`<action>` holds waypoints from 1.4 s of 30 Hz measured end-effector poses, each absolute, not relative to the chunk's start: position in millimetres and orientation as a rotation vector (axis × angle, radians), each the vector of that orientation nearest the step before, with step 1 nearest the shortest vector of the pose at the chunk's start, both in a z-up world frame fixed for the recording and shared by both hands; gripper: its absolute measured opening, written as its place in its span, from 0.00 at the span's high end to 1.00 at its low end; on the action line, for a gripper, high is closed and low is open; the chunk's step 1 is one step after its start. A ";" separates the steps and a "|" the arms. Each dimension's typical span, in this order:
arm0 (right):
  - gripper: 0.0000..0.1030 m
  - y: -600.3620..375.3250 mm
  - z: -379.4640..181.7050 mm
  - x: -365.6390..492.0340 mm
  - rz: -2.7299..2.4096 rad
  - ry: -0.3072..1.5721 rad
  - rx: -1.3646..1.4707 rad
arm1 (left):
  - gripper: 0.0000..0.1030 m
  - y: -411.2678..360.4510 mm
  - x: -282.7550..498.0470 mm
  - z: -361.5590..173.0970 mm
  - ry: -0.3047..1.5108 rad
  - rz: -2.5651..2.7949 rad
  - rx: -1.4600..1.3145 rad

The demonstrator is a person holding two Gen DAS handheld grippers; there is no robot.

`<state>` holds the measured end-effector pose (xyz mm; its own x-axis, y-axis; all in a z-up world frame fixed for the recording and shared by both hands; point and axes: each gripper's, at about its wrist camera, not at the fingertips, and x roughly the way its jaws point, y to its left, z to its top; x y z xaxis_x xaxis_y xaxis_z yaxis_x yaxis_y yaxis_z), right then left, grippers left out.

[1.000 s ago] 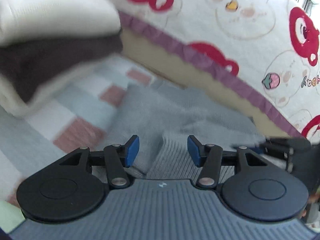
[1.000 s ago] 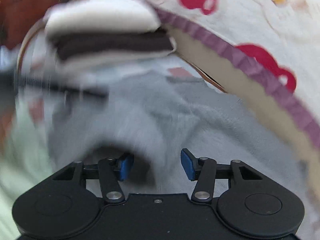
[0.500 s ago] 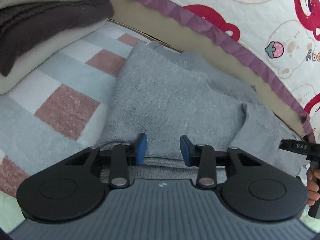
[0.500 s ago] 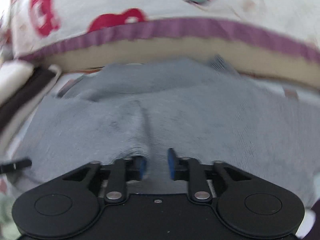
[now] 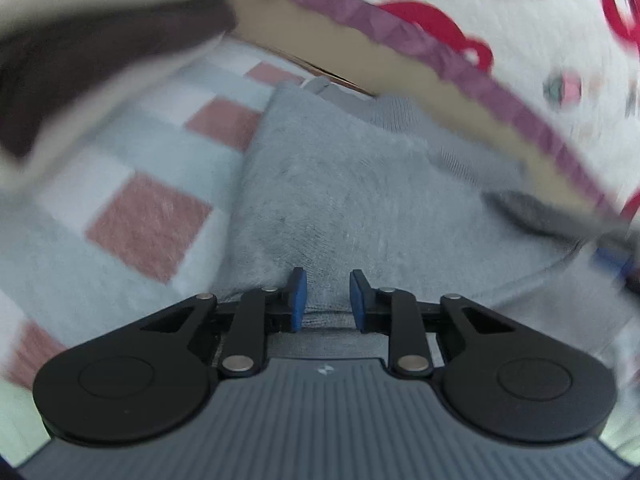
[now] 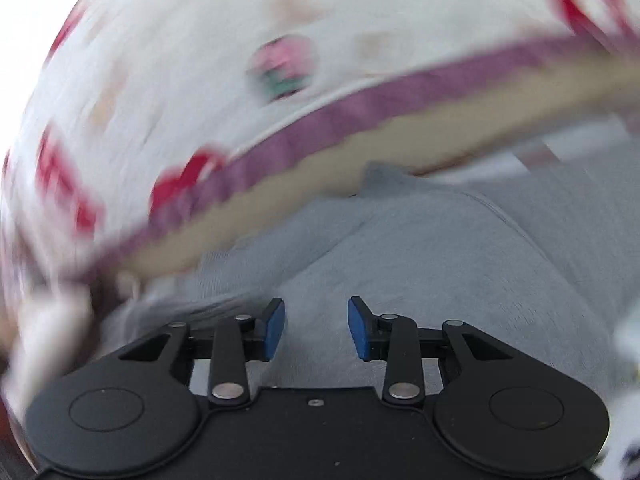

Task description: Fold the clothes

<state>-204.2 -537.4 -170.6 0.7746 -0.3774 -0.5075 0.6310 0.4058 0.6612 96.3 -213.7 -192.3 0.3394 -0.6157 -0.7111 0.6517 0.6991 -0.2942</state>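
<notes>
Grey knit garment [image 5: 344, 200] lay flat on the checked pink-and-blue bed cover [image 5: 148, 220], its far edge against the purple-trimmed cartoon-print quilt [image 5: 500, 32] at 12 to 2 o'clock. My left fingers [image 5: 326, 300] stood narrowly parted over its near hem, gripping nothing. My right fingers [image 6: 316, 328] were wider apart above the knit, empty. Folded dark and cream clothes [image 5: 92, 52] sat at 10 o'clock, blurred.

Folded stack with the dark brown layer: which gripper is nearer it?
Left. The left gripper has the stack ahead to its left; the right gripper shows only grey knit sweater, no stack.
</notes>
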 end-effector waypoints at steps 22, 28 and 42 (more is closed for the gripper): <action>0.41 -537.3 -208.5 -178.7 -0.578 0.637 0.795 | 0.38 -209.0 71.6 -180.3 0.768 -0.857 0.422; 0.53 -548.9 -206.5 -146.9 -0.570 0.611 0.800 | 0.80 -200.6 102.2 -192.6 0.757 -0.762 0.284; 0.86 -446.7 -180.7 -135.5 -0.444 0.668 0.194 | 0.67 -150.9 127.2 -199.4 0.911 -0.483 -0.088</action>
